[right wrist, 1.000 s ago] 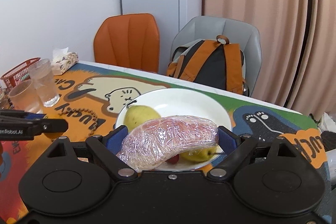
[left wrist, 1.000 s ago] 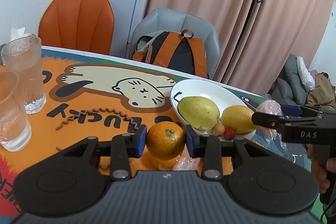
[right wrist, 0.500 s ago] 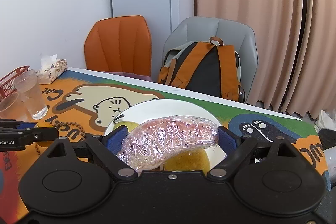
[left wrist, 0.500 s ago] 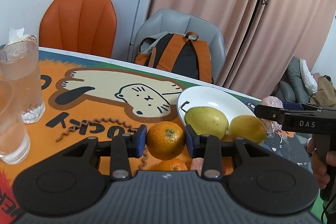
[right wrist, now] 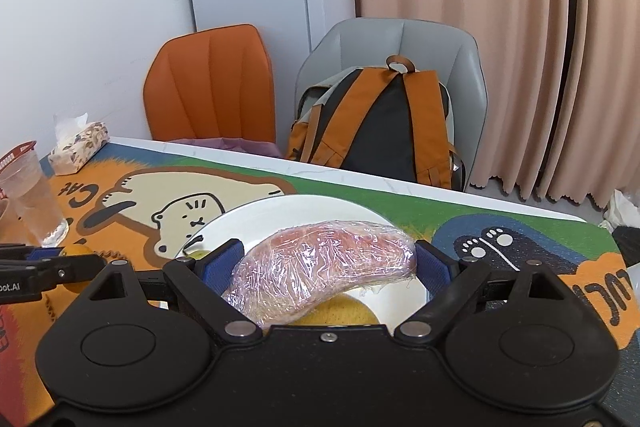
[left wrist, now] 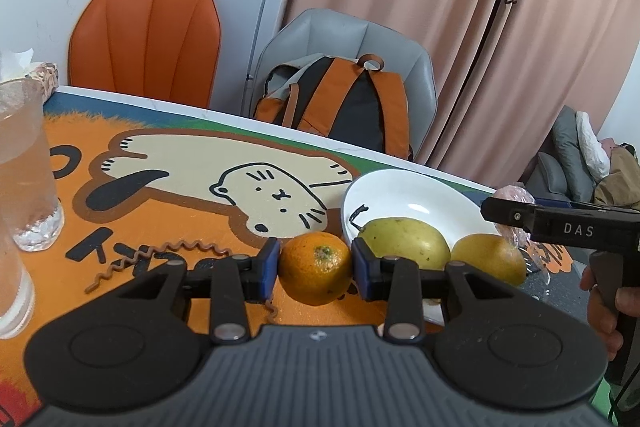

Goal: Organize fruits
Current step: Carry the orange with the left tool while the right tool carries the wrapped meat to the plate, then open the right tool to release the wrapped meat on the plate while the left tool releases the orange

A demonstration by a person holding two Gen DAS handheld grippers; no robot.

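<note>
The left claw (left wrist: 315, 269) is clenched on an orange (left wrist: 315, 267), its blue pads pressing the fruit's two sides at its widest part. The orange hangs just above the desk (left wrist: 168, 163), beside the near left rim of a white plate (left wrist: 404, 187), at about 9 o'clock from the plate's centre.

On the plate lie a green pear (left wrist: 406, 249) and, at 3 o'clock from it, a yellow fruit (left wrist: 490, 259), close together.

The right claw (right wrist: 326, 267) grips a pink fruit wrapped in cling film (right wrist: 324, 269), held lengthwise between the pads, over the plate (right wrist: 296, 213) and above the yellow fruit (right wrist: 340, 311).

Handling, as a judgement: the orange looks firm and round, so a grip across its middle should hold, though the skin may roll if the grip drifts toward 12 or 6 o'clock. The wrapped fruit looks softer and the film slick; holding its two ends, as here, seems safest, with light pressure to avoid bruising.

Writing: "DAS" is printed in white on the right claw's side (left wrist: 560, 223), seen at 3 o'clock in the left view. The left claw's side (right wrist: 44, 273) shows "oot.AI", cut off by the frame edge. The cat-patterned mat (right wrist: 188, 211) reads "Cat" upside down at 10 o'clock; other large black letters are partly hidden.

Two glasses (left wrist: 24, 167) stand at 9 o'clock, well apart from the plate.
</note>
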